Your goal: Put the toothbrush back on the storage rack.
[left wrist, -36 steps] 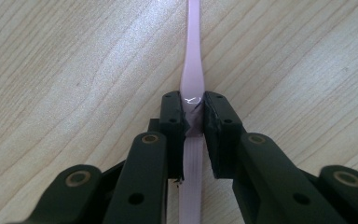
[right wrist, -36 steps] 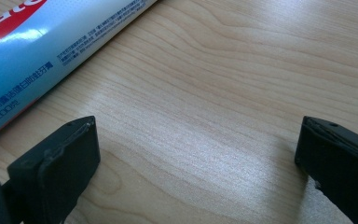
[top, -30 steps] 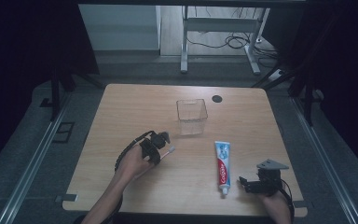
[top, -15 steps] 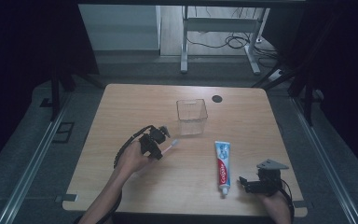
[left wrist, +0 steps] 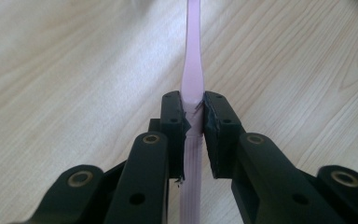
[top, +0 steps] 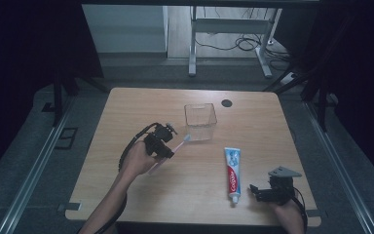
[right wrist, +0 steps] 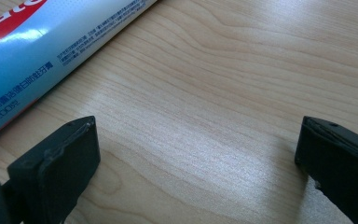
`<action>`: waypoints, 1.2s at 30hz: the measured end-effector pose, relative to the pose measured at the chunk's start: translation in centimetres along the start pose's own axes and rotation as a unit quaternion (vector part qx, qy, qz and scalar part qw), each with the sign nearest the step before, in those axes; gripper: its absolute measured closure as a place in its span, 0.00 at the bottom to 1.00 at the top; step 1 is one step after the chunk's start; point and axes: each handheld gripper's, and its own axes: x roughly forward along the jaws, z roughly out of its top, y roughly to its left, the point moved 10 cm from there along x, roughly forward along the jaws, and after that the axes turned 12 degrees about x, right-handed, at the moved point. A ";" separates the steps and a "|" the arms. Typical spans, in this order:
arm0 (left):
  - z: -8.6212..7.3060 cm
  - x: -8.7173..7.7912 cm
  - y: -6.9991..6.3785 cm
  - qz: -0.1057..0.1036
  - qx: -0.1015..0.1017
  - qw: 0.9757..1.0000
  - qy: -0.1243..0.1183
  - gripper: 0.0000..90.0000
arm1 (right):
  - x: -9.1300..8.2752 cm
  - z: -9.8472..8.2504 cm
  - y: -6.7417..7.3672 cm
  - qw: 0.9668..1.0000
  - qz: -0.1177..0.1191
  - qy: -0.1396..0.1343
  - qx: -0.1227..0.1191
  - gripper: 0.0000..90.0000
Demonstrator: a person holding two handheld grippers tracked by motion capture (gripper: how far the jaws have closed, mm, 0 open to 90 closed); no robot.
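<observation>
On the bench (top: 126, 195), the box (top: 200, 122) stands toward the far side, with the tube (top: 232, 174) nearer and to its right. The brush (top: 168, 151), in the left tongs (top: 164, 152), lies left of the tube, its head just beside the box. The right tongs (top: 258, 191) sit just right of the tube's near end.

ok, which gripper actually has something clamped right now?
The left gripper: its jaws are closed on the pink toothbrush. The right gripper stands open over bare table beside the toothpaste tube, holding nothing.
</observation>
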 end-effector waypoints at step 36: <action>8.1 -4.9 4.2 0.053 -0.027 0.981 -0.184 0.88 | 0.0 0.0 0.0 1.000 0.000 0.000 0.000 0.00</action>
